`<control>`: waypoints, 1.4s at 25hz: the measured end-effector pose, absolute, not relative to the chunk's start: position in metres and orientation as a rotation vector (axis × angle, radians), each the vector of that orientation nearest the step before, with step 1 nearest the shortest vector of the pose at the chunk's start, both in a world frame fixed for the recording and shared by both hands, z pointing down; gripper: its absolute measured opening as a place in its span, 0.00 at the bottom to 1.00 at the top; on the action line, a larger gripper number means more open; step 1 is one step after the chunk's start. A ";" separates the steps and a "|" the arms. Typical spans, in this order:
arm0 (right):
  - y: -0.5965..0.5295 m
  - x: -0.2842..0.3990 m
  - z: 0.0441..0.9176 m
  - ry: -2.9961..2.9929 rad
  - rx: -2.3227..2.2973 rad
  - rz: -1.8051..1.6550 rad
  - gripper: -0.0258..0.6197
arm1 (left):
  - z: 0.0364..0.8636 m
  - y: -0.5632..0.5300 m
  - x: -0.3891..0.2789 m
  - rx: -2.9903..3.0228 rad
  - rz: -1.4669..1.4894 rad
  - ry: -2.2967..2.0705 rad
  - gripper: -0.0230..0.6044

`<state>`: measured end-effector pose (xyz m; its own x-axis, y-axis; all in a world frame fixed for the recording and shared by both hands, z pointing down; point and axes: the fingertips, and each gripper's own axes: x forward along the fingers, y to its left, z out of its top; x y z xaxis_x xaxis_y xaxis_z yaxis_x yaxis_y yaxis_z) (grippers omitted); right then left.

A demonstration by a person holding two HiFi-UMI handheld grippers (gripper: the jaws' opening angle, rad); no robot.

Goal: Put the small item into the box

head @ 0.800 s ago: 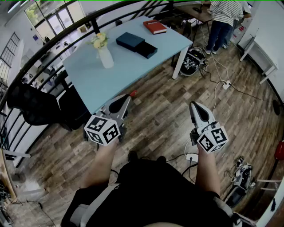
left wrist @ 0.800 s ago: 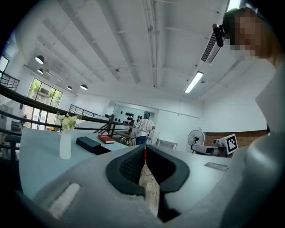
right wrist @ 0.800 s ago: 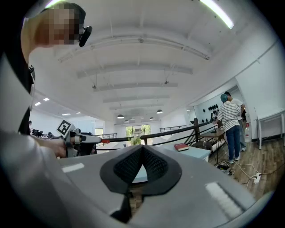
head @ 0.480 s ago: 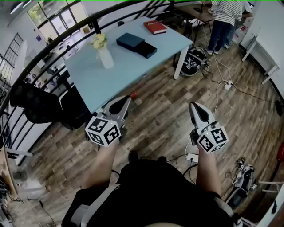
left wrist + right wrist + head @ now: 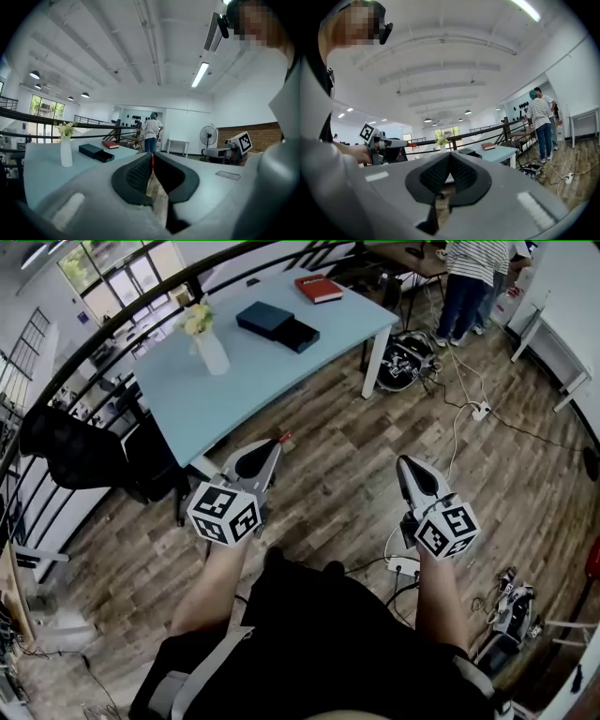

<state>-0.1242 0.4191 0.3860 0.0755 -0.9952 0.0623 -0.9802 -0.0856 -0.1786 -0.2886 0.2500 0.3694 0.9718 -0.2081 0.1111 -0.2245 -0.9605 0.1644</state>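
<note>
A dark blue box (image 5: 264, 318) lies on the light blue table (image 5: 244, 381), with a darker open tray (image 5: 300, 336) right beside it. My left gripper (image 5: 279, 440) hovers over the wooden floor just off the table's near edge, shut on a small red item (image 5: 284, 437). That small red item (image 5: 151, 161) shows as a sliver between the closed tips in the left gripper view, where the box (image 5: 91, 150) lies far ahead. My right gripper (image 5: 404, 463) hangs over the floor to the right, shut and holding nothing. In the right gripper view its pads meet at the right gripper (image 5: 449, 156).
On the table stand a white vase with flowers (image 5: 208, 341) and a red book (image 5: 319, 287). A black chair (image 5: 80, 460) sits left of the table. Cables and a power strip (image 5: 480, 412) lie on the floor. A person in a striped shirt (image 5: 473, 277) stands far right.
The table sits slightly higher in the head view and the left gripper has edged a little toward it. Both grippers stay shut.
</note>
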 end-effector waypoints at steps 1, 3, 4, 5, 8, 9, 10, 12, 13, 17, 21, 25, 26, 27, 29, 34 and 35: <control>0.422 -0.124 0.393 2.059 -2.232 -0.289 0.04 | 0.373 0.255 -0.287 2.950 0.151 -0.327 0.07; 0.425 -0.125 0.405 2.053 -2.218 -0.339 0.04 | 0.383 0.260 -0.285 2.959 0.189 -0.332 0.07; 0.424 -0.125 0.409 2.055 -2.214 -0.353 0.04 | 0.389 0.261 -0.284 2.954 0.207 -0.332 0.07; 0.424 -0.125 0.411 2.059 -2.215 -0.360 0.04 | 0.395 0.260 -0.283 2.940 0.218 -0.334 0.07; 0.418 -0.120 0.412 2.060 -2.223 -0.369 0.04 | 0.405 0.255 -0.281 2.898 0.224 -0.353 0.07; 0.416 -0.118 0.411 2.058 -2.224 -0.370 0.04 | 0.407 0.253 -0.279 2.894 0.224 -0.356 0.07; 0.413 -0.117 0.411 2.060 -2.226 -0.372 0.04 | 0.408 0.251 -0.278 2.894 0.226 -0.355 0.07; 0.406 -0.116 0.415 2.071 -2.230 -0.384 0.04 | 0.413 0.247 -0.275 2.891 0.231 -0.352 0.07; 0.402 -0.115 0.418 2.077 -2.232 -0.394 0.04 | 0.415 0.243 -0.275 2.887 0.233 -0.355 0.07; 0.373 -0.111 0.425 2.093 -2.231 -0.431 0.04 | 0.421 0.214 -0.272 2.879 0.224 -0.377 0.07; 0.338 -0.097 0.426 2.095 -2.240 -0.440 0.04 | 0.422 0.176 -0.258 2.878 0.196 -0.377 0.07; 0.291 -0.078 0.421 2.096 -2.251 -0.445 0.04 | 0.420 0.130 -0.239 2.872 0.184 -0.365 0.07; 0.279 -0.074 0.418 2.096 -2.251 -0.441 0.04 | 0.419 0.117 -0.234 2.874 0.182 -0.361 0.07; 0.266 -0.070 0.416 2.095 -2.251 -0.437 0.04 | 0.418 0.105 -0.230 2.876 0.179 -0.358 0.07; 0.241 -0.063 0.413 2.090 -2.252 -0.436 0.04 | 0.417 0.082 -0.222 2.875 0.174 -0.349 0.07; 0.177 -0.062 0.413 2.105 -2.240 -0.453 0.04 | 0.418 0.028 -0.210 2.872 0.183 -0.297 0.07; 0.167 -0.063 0.412 2.110 -2.237 -0.454 0.04 | 0.418 0.018 -0.209 2.871 0.179 -0.289 0.07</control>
<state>-0.0632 0.1667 0.4124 0.0360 -0.9815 0.1879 -0.9719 -0.0781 -0.2221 -0.2092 0.0184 0.4175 0.9728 -0.1802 0.1455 -0.2108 -0.9492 0.2338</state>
